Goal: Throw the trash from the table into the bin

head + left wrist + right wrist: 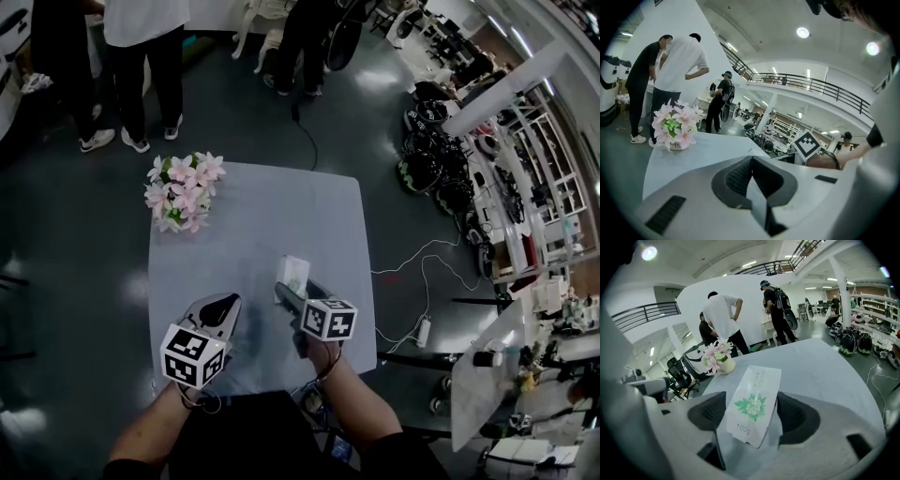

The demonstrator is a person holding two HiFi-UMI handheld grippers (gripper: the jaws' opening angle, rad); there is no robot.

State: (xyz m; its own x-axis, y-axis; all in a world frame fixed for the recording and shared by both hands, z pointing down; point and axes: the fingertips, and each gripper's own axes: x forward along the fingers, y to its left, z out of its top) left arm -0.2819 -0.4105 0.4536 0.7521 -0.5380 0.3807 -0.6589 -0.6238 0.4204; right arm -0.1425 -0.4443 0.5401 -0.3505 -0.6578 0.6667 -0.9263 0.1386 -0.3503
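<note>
Right gripper [751, 420] is clamped on the white paper packet with green flower print [757, 394], near the grey table's [262, 216] six o'clock edge. Left gripper [751, 173] is pressed together, empty. A firm pinch is needed until the bin, not in view, is reached.

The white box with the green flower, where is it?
In the head view the white box is clamped by the right gripper near the front of the table; pink flowers stand at its far left corner.

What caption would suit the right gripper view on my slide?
The right gripper closed on a white carton with green flower print; grey table and potted pink flowers beyond.
</note>
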